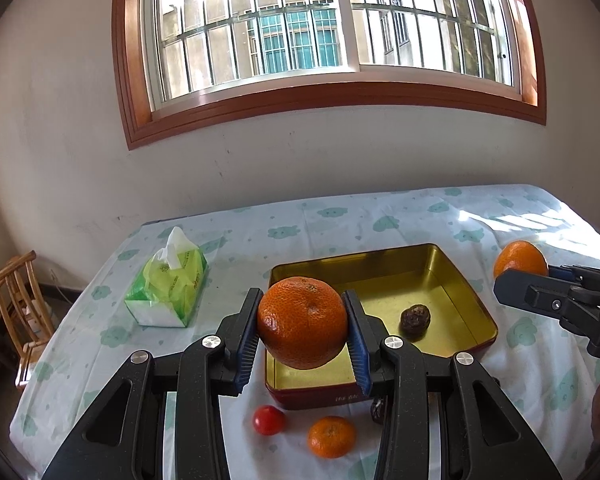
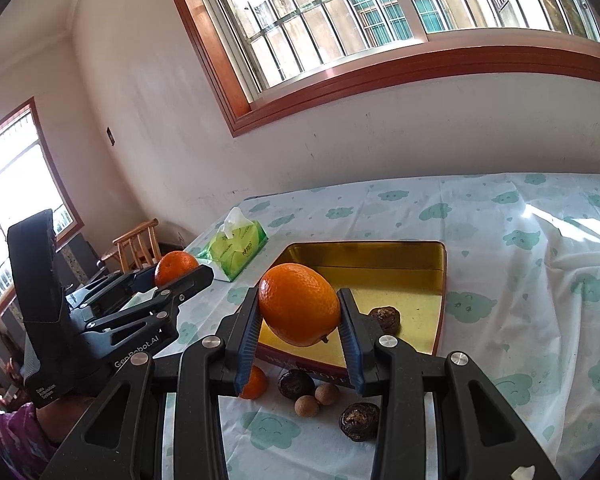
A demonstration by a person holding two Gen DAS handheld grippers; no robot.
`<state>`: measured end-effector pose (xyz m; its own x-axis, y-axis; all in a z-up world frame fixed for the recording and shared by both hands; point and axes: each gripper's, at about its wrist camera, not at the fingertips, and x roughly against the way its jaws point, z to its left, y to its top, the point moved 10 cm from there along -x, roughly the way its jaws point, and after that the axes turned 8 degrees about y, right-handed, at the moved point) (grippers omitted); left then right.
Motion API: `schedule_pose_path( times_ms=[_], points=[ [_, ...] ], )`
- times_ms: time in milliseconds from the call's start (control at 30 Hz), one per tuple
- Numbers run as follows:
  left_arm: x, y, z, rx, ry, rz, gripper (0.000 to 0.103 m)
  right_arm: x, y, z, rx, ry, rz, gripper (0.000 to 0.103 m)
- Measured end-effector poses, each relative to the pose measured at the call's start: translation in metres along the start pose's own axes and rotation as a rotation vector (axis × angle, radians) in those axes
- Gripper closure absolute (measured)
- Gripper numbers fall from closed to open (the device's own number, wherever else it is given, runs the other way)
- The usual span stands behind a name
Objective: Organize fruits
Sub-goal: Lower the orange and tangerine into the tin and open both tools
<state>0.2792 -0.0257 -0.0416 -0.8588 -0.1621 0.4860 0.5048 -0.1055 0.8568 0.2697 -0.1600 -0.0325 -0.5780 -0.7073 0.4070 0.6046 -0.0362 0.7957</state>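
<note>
My left gripper (image 1: 303, 326) is shut on a large orange (image 1: 302, 322), held above the near left part of a gold tin tray (image 1: 470, 300) with a red outer wall. My right gripper (image 2: 300, 312) is shut on a second orange (image 2: 299, 305), above the tray's (image 2: 442, 280) near left corner. One dark wrinkled fruit (image 1: 415, 319) lies inside the tray. In front of the tray lie a red tomato (image 1: 269, 420), a small mandarin (image 1: 332, 436), dark wrinkled fruits (image 2: 359, 420) and two brown round ones (image 2: 306, 405). The right gripper also shows at the right edge of the left wrist view with its orange (image 1: 520, 258).
A green tissue pack (image 1: 168, 284) lies left of the tray on the cloud-print cloth (image 1: 540, 360). A wooden chair (image 1: 18, 304) stands off the table's left end. A white wall and a barred window are behind. A purple sleeve (image 2: 8, 432) shows at the lower left.
</note>
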Motion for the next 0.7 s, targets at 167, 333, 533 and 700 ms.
schedule_pose_path(
  times_ms=[167,333,533,700],
  points=[
    [-0.012,-0.002,-0.003,-0.005,-0.003,0.014,0.062,-0.010,-0.001,-0.009,-0.012,0.001,0.011,0.068],
    [-0.025,-0.005,-0.006,-0.011,-0.004,0.031,0.062,-0.019,-0.002,-0.019,-0.025,-0.001,0.022,0.068],
    [-0.043,-0.011,-0.007,-0.006,-0.009,0.061,0.062,-0.032,-0.005,-0.032,-0.039,-0.007,0.041,0.068],
    [-0.057,-0.014,-0.008,-0.005,-0.013,0.080,0.062,-0.042,-0.008,-0.041,-0.048,-0.013,0.054,0.068]
  ],
)
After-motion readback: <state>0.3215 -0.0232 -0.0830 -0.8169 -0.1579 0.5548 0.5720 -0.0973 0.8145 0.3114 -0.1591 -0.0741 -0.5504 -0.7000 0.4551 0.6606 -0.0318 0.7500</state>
